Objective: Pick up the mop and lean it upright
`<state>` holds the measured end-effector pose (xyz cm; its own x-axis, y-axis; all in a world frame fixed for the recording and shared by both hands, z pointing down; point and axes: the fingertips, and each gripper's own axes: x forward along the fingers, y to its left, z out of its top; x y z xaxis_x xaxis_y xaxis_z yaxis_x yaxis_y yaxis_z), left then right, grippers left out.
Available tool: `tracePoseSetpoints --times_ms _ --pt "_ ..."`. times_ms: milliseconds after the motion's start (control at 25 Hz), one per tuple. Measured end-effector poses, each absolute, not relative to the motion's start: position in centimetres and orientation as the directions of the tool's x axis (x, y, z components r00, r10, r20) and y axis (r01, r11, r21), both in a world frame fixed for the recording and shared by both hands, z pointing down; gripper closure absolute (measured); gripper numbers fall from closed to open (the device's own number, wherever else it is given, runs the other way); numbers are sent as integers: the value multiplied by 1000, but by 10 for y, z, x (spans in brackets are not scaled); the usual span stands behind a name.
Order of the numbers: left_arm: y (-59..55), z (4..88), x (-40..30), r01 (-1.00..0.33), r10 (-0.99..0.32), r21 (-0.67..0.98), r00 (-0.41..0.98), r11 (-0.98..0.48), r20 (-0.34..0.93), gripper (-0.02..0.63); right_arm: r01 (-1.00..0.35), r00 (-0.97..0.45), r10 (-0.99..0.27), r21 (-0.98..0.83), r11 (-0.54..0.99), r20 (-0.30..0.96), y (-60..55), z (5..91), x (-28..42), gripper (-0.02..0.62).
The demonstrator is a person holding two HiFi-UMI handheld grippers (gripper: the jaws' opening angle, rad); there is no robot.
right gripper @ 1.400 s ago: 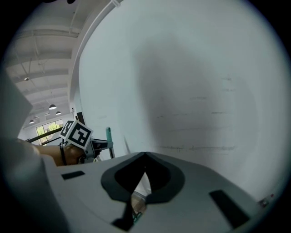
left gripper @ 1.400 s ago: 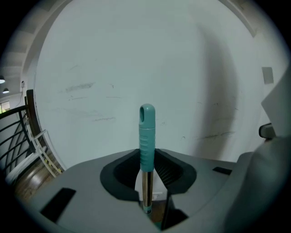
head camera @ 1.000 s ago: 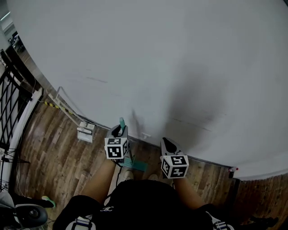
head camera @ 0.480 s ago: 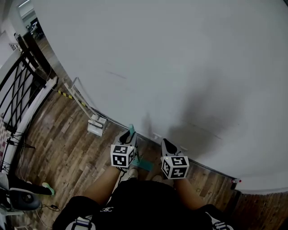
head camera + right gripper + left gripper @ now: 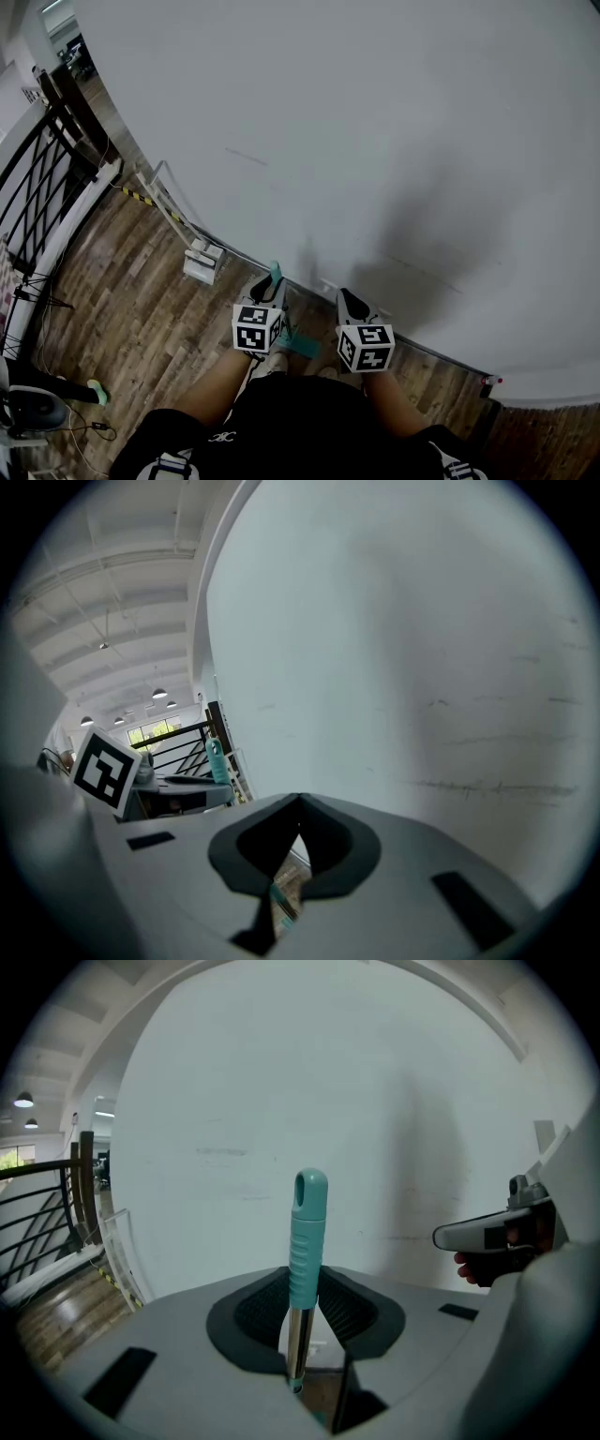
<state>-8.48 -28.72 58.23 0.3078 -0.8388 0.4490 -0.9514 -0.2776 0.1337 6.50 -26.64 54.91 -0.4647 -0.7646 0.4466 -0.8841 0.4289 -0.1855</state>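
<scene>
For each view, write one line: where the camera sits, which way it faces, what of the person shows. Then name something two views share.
Head view: on the head, looking steeply down at wall and floor; shows forearms, left tongs, right tongs.
Left gripper view: on the left tongs, facing the wall along jaws closed on the mop handle; a hand shows at right.
Right gripper view: on the right tongs, facing the wall; jaws together; left tongs at left.
Shared: both gripper views show the mop handle.

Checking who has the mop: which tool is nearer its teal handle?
Left. The left tool grips the mop handle between its jaws; the right tool sits apart, to the handle's right, empty.
</scene>
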Motion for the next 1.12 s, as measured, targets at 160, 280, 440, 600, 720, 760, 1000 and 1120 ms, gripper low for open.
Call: tracePoseSetpoints --times_ms 160,280,440,600,720,760,1000,1120 --pt "-290 584 -82 -953 -840 134 303 -271 450 506 -883 -467 -765 -185 432 444 -267 549 65 583" --pt "-291 585 -78 -948 -833 133 319 -290 452 506 -884 -466 -766 -185 430 443 -266 549 65 583" --pt "-295 586 -77 -946 -830 138 324 -294 454 506 -884 -464 -769 -184 429 440 -263 547 66 581" --pt "-303 586 -77 -944 -830 133 329 -303 449 506 -894 -447 -780 -183 410 438 -260 545 72 581" --pt "-309 587 -73 -941 -827 128 336 -312 451 506 -902 -430 -789 -181 392 438 -257 544 79 581" --pt "-311 588 -72 -941 -826 127 337 -315 452 506 -905 -425 -793 -181 385 438 -256 544 82 583" --pt "-327 591 -61 -929 -794 129 363 -346 487 506 -922 -386 -817 -174 345 428 -248 539 98 583" --pt "-341 593 -52 -926 -779 131 370 -354 506 506 -934 -357 -830 -164 318 429 -243 536 112 581"
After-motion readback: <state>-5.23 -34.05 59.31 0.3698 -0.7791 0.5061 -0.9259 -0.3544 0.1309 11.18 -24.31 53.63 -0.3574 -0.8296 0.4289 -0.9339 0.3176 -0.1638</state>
